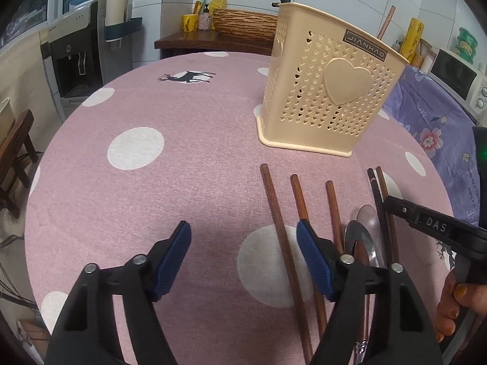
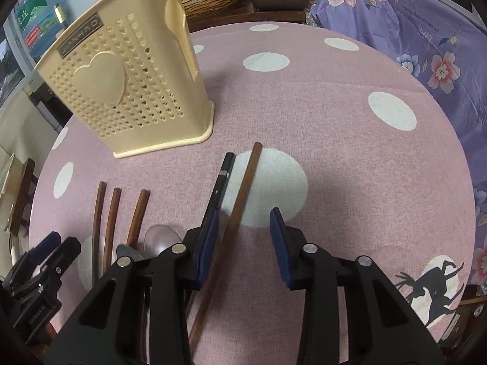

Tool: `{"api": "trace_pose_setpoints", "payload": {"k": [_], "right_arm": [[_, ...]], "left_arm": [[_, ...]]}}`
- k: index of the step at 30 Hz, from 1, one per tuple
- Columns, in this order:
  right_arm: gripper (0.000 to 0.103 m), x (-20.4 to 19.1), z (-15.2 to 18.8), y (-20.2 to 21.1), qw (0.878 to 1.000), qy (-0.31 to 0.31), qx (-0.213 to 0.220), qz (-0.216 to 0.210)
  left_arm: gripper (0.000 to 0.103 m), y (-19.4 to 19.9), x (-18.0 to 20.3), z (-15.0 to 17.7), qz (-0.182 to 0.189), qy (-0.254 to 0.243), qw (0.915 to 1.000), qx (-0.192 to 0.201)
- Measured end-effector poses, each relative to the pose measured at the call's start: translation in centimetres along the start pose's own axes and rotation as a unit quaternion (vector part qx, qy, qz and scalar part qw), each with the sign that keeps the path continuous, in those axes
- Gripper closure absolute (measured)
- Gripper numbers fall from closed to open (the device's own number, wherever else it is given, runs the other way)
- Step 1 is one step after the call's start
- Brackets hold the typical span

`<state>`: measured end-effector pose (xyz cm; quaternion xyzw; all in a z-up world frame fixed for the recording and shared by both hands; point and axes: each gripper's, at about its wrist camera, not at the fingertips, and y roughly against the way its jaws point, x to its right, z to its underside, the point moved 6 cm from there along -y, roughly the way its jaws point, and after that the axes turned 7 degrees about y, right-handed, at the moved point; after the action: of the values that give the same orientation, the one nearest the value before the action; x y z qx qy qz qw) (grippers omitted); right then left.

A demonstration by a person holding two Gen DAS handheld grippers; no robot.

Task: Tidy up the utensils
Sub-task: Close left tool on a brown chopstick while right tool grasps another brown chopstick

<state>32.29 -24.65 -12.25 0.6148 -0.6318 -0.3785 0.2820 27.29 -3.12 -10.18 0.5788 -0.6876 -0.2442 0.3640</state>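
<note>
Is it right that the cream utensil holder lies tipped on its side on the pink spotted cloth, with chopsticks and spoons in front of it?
Not quite. The cream utensil holder stands upright on its base on the pink spotted cloth, as the left wrist view shows. The chopsticks and spoons do lie in front of it.

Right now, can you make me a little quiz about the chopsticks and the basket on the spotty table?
1. True or false: the cream basket is standing upright on the table.
2. What lies between the right gripper pads? A) a brown chopstick B) a fork C) nothing
3. Fill in: the big shape on the basket's front is a ____.

Key: 1 true; 2 A; 3 heart
</note>
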Motion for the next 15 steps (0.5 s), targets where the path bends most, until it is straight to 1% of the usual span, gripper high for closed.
{"api": "trace_pose_setpoints", "payload": {"k": [4,6,7,9,11,12,13,15], "right_arm": [[0.074,0.1,-0.9,-0.6,1.000,-0.005,0.002,0.004],[0.075,0.2,-1.1,-0.8,1.000,-0.011,0.001,0.000],[0.076,0.2,-1.2,-0.9,1.000,-0.013,0.001,0.000],[0.077,0.1,-1.4,-1.0,1.000,-0.013,0.001,0.004],[0.080,0.0,-1.5,-1.1,1.000,-0.014,0.002,0.005],[0.081,0.0,-1.6,-1.1,1.000,-0.011,0.004,0.009],[0.083,-0.1,-1.6,-1.2,1.000,-0.011,0.005,0.012],[0.084,0.0,-1.8,-1.3,1.000,-0.014,0.006,0.012]], "left_arm": [[0.048,-0.6,1.0,-0.4,0.007,-0.002,0.9999,-0.009],[0.056,-1.0,1.6,-0.6,0.007,-0.007,0.9998,-0.015],[0.059,-1.3,1.9,-0.7,0.004,-0.011,0.9998,-0.018],[0.069,-2.0,2.4,-0.9,-0.003,-0.018,0.9995,-0.024],[0.074,-2.9,2.6,-0.9,-0.008,-0.019,0.9992,-0.036],[0.078,-3.0,2.7,-1.1,-0.014,-0.024,0.9992,-0.030],[0.080,-3.3,2.9,-1.2,-0.023,-0.030,0.9989,-0.028],[0.082,-3.5,3.0,-1.5,-0.029,-0.035,0.9985,-0.029]]}}
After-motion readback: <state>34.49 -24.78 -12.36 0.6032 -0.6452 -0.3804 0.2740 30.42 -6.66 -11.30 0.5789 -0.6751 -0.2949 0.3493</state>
